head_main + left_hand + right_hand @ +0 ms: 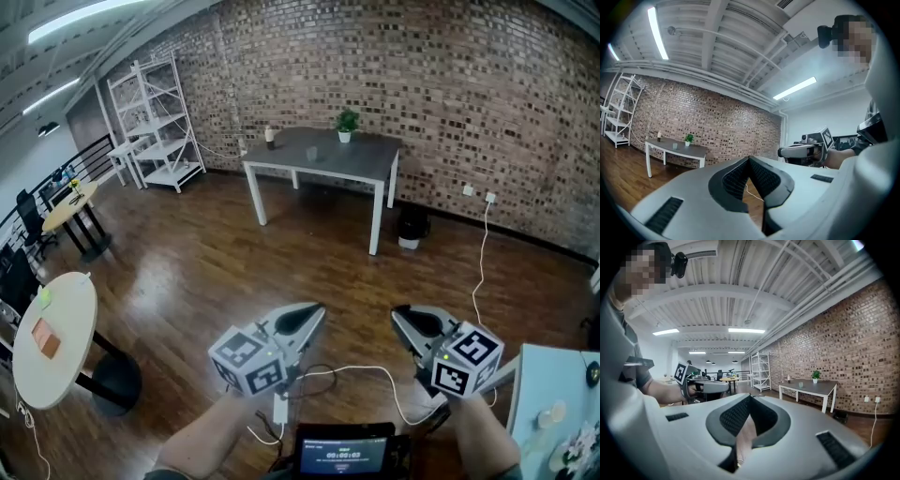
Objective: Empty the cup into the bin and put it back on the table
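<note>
Far across the room stands a grey table [323, 159] against the brick wall. A small clear cup [312, 153] rests on it, with a potted plant [346, 124] and a small bottle [270, 136] nearby. A dark bin [410, 226] sits on the floor by the table's right leg. My left gripper [316, 313] and right gripper [397, 317] are held close to my body, both shut and empty. In the left gripper view, the cup [674, 146] is tiny and distant past the shut left gripper [749, 158]. The right gripper view shows the cup [800, 385] beyond the shut right gripper [750, 396].
Wide wooden floor lies between me and the table. White shelving [155, 122] stands at the back left. Round tables [47, 337] line the left side. A pale blue table [553, 403] is at my right. A white cable [480, 272] hangs from a wall socket.
</note>
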A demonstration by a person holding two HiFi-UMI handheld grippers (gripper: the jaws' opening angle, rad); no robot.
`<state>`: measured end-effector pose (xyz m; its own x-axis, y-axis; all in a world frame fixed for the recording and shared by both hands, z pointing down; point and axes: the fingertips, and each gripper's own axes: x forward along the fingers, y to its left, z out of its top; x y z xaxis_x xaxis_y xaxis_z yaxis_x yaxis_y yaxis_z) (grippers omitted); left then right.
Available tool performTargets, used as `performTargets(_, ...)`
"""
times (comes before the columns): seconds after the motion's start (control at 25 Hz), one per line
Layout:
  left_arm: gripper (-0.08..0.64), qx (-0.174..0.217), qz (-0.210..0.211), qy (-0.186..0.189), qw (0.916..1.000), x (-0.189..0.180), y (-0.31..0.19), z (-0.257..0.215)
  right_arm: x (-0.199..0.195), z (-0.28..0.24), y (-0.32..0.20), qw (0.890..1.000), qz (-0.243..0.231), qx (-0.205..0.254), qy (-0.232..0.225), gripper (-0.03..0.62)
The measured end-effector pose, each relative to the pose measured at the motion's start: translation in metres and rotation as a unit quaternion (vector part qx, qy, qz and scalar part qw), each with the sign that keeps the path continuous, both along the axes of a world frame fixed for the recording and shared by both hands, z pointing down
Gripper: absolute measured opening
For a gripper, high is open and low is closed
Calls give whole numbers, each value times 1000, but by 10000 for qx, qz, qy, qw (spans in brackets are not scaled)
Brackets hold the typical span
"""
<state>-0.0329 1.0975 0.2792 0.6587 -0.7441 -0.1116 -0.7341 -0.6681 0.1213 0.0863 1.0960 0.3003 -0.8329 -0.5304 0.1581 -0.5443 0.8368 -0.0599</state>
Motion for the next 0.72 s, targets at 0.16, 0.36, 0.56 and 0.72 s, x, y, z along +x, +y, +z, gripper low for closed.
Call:
performTargets(0.16,0,-5,-75,-52,10000,-16,-21,6,-13,2,-19,10000,59,37,67,5)
performTargets(0.36,0,10,-279,-99,9996,-33,-44,9,-28,6,-41,9999,87,-2,129,5)
performTargets(0.56,0,2,-369,-91,9993,-32,-76,7,-29,4,-73,9998,-45,28,177,5)
performTargets(0.72,0,40,-506,-100,9987,-31,-109,4,-33,4,-107,9997,-221,53,132,5)
